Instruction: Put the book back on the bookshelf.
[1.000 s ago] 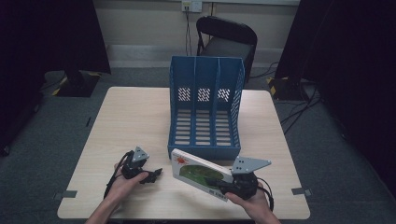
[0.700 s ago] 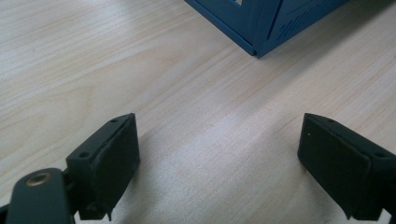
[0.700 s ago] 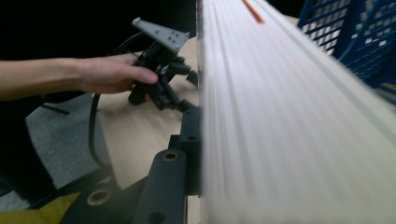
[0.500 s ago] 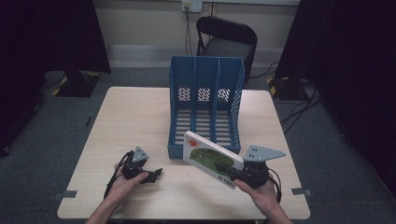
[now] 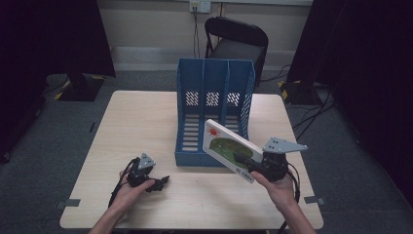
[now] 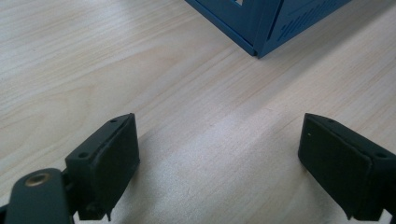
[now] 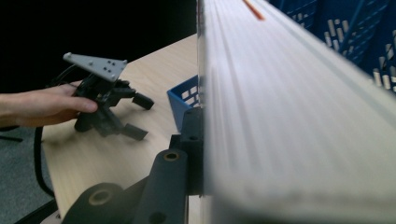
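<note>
White book (image 5: 229, 149) clamped in the right gripper (image 5: 246, 162) — tilted, just before the blue file rack (image 5: 214, 87).
Right hand (image 5: 277, 187) lifted; left gripper (image 5: 160, 183) — jaws apart — rests left of the rack.

The high view looks forward and down on the whole table (image 5: 146, 117). The left gripper view sits low over the tabletop, facing the blue rack (image 6: 271, 23); the right gripper view (pressed against the book (image 7: 289, 116)) shares that rack.
</note>
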The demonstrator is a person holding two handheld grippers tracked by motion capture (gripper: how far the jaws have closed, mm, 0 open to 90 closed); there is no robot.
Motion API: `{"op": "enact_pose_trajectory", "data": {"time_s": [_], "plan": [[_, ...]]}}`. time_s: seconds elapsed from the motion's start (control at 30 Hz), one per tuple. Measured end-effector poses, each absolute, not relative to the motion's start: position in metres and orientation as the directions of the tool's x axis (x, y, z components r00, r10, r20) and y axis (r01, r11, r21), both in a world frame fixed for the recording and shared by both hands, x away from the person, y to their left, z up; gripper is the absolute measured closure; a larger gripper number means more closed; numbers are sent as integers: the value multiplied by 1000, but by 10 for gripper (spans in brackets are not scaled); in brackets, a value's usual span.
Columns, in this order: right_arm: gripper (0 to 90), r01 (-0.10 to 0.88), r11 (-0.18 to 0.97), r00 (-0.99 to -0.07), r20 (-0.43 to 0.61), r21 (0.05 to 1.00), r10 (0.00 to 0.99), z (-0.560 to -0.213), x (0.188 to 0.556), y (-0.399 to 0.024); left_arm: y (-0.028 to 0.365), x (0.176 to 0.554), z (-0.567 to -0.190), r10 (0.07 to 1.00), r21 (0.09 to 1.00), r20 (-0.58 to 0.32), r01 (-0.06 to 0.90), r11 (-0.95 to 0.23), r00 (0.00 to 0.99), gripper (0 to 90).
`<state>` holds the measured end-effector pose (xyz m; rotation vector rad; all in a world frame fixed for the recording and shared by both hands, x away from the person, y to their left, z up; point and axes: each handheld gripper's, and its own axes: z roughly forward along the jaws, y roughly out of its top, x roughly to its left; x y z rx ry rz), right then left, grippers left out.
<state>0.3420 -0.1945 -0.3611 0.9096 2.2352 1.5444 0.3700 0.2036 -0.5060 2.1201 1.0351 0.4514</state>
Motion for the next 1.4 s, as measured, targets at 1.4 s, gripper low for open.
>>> {"op": "enact_pose_trajectory", "data": {"time_s": [1.4], "plan": [[767, 355, 112, -457, 68, 928, 887, -345, 390, -208, 203, 371, -506, 787, 733, -4, 537, -417, 617, 106]]}}
